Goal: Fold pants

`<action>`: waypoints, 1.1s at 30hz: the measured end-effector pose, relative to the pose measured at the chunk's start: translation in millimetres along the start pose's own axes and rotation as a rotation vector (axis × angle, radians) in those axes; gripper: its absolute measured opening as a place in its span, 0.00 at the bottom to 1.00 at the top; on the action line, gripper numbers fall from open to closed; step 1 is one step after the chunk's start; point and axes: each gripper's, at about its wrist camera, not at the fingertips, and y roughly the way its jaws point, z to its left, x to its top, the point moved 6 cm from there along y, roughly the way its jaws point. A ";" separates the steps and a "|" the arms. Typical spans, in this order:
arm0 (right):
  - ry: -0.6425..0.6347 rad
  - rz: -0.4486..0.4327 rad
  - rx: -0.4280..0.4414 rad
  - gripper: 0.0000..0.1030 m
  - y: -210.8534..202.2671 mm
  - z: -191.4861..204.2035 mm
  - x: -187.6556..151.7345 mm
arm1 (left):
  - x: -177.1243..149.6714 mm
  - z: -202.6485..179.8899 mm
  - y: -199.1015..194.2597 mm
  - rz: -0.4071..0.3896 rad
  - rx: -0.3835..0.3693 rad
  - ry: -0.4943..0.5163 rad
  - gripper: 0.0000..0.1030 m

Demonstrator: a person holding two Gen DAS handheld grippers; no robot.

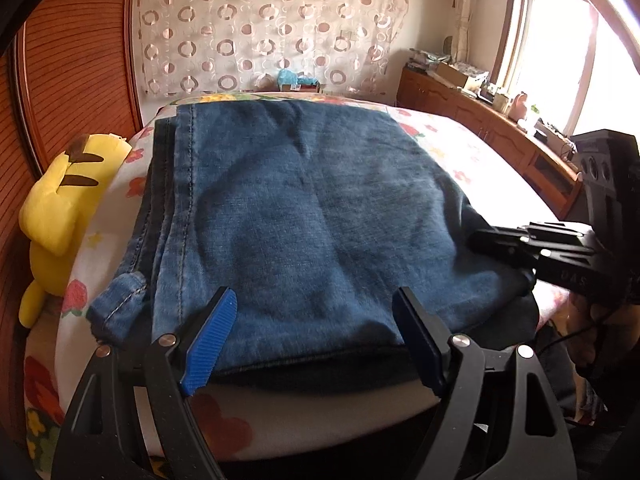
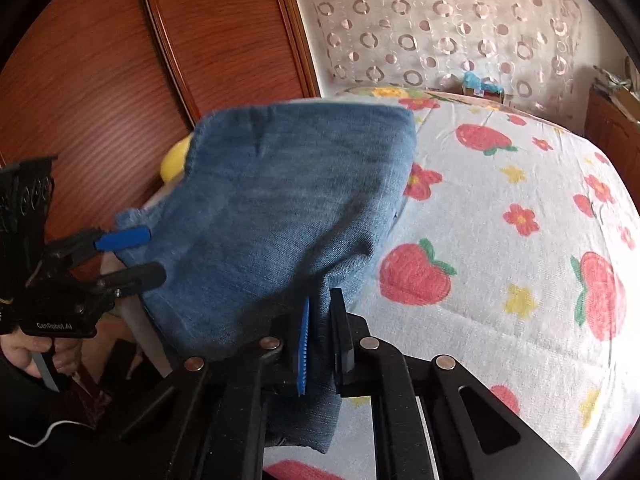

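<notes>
Blue denim pants [image 1: 304,216] lie folded on the white bedsheet with red strawberries [image 2: 500,240], near its left edge. The right gripper [image 2: 320,344] is clenched on the near right corner of the cloth. The left gripper [image 1: 316,332] stands wide apart over the near edge, grasping nothing. A yellow plush toy [image 1: 60,204] lies just beside the pants, on the left.

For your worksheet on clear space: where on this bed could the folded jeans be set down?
Free: the strawberry sheet right of the jeans, toward the cabinets. Crowded: the left edge, where the yellow plush toy sits between jeans and wooden headboard.
</notes>
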 end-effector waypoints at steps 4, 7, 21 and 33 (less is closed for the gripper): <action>0.005 -0.045 0.040 0.07 -11.6 3.8 7.9 | -6.2 6.4 5.2 0.028 0.042 0.012 0.78; -0.008 -0.061 0.054 0.06 -17.1 10.9 12.6 | -7.5 8.7 6.5 0.032 0.045 0.013 0.78; -0.142 -0.126 0.171 0.05 -10.8 64.4 68.3 | 48.0 56.7 -93.2 -0.169 0.109 -0.057 0.78; -0.266 -0.020 0.331 0.05 70.9 134.9 95.9 | 62.3 100.7 -158.5 -0.268 0.208 -0.072 0.78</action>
